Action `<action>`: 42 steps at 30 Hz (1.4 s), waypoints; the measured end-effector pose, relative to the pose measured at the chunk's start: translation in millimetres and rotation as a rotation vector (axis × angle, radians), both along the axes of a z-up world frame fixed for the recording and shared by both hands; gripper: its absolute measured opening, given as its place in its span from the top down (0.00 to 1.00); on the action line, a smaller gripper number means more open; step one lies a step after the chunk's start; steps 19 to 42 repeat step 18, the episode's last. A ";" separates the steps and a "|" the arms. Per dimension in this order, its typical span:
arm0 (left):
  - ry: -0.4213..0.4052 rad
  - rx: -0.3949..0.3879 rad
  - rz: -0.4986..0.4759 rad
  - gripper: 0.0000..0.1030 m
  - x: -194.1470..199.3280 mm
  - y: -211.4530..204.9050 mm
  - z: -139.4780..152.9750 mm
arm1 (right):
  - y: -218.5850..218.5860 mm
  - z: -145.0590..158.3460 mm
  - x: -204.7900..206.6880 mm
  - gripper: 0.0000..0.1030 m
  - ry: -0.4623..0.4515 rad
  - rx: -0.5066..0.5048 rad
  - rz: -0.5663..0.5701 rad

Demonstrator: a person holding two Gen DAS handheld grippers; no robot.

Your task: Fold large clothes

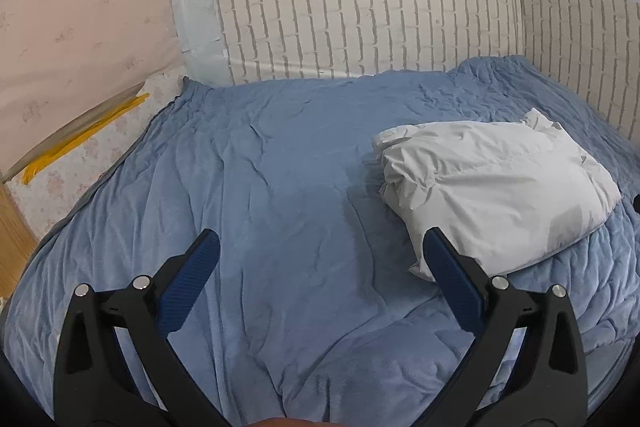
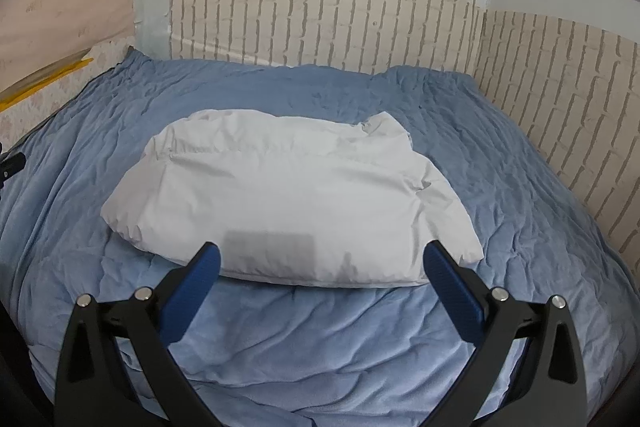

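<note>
On the right half of the blue blanket (image 1: 280, 187), seen from my left wrist, the white padded jacket (image 1: 492, 187) lies in a puffy folded bundle. My left gripper (image 1: 320, 267) hangs spread wide over bare blanket, holding nothing, its right finger just in front of the jacket's near corner. The blanket is plush and creased; a brick-pattern panel (image 1: 360, 27) runs behind the bed.

From my right wrist, the jacket (image 2: 288, 195) sits straight ahead, mid-bed, its near edge between the fingers of my right gripper (image 2: 320, 275), which is also fully spread and empty. The shell looks smooth, probably slippery, the filling soft and light, so I judge it will spring back after pressing. I would pinch a seam or the near hem rather than the slick, bulging middle.
</note>
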State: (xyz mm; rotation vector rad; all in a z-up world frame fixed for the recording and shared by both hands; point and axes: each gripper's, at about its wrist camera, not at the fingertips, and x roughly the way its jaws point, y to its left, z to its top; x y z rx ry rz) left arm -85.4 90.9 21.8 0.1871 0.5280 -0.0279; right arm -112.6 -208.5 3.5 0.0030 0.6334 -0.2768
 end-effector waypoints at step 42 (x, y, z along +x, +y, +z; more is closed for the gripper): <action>0.016 -0.014 0.008 0.03 -3.4 2.6 -0.6 | 3.6 6.0 -6.6 0.02 -0.006 -0.003 -0.023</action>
